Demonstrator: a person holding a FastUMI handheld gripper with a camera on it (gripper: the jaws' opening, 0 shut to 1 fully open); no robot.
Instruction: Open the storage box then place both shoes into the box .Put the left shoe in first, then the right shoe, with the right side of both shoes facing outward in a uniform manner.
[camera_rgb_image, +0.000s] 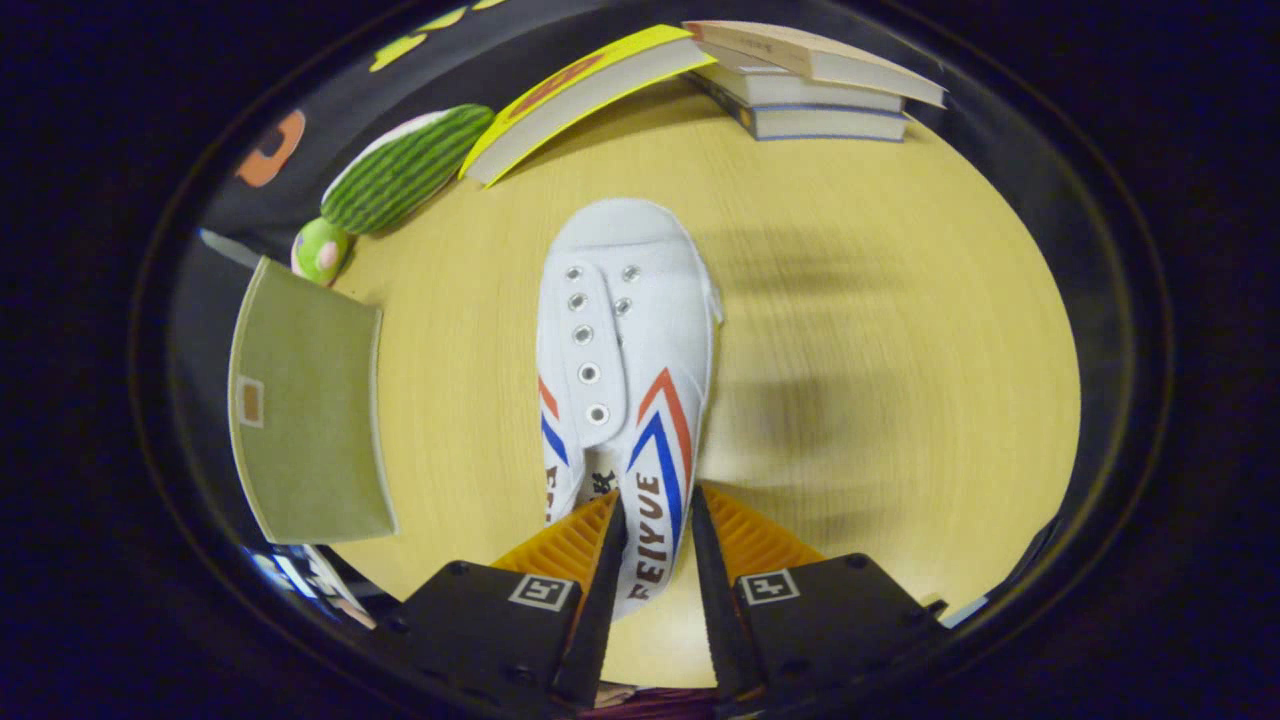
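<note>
While gripper (655, 520) is held over wooden table (900, 300), fingers seen narrowly parted, right side wall of white shoe (625, 340) pinched between them; heel nearest, toe pointed away. Olive storage box (305, 410) noted left of shoe, lid side only visible, contents cannot be told. Beyond: striped plush (405, 168), stacked books (810, 85).

Shoe (625, 340): white canvas, silver eyelets, red and blue chevron stripes on both sides, dark lettering. Tool (655, 520): black fingers with orange ribbed backs and white square markers. Surface (880, 330): pale yellow wood grain. Box (305, 410): olive green. Plush toy (405, 168): green with dark stripes. Book (580, 95): yellow cover, red mark.
</note>
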